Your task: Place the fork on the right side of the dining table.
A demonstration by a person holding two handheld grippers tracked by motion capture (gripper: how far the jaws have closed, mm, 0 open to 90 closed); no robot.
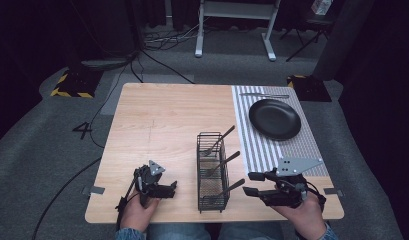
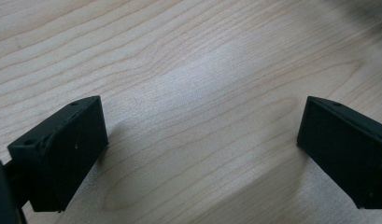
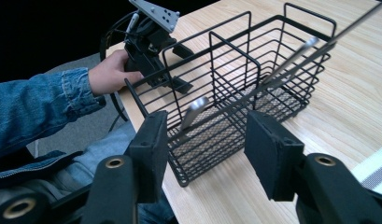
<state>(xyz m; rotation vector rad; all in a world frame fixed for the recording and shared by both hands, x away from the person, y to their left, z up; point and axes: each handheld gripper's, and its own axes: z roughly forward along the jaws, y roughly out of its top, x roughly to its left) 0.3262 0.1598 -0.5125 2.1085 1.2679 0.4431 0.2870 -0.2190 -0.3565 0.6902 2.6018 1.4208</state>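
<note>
- Near the tabletop's front edge, the left gripper rests low over bare wood, its blocky matte-black jaws spread wide apart with nothing between them
- The right gripper, toward the front right corner, also has its jaws parted and empty, aimed at the wire basket
- That basket is black wire, rectangular, split into compartments, with a fine mesh floor; it stands between the grippers, and three slim metal utensils lean out of it
- Farther back on the right, a striped grey-and-white placemat carries a round, matte black plate; a piece of silver cutlery lies at the far edge
- The tabletop is pale wood with visible grain; beyond it are grey carpet, cables and white desk legs in a dark room
</note>
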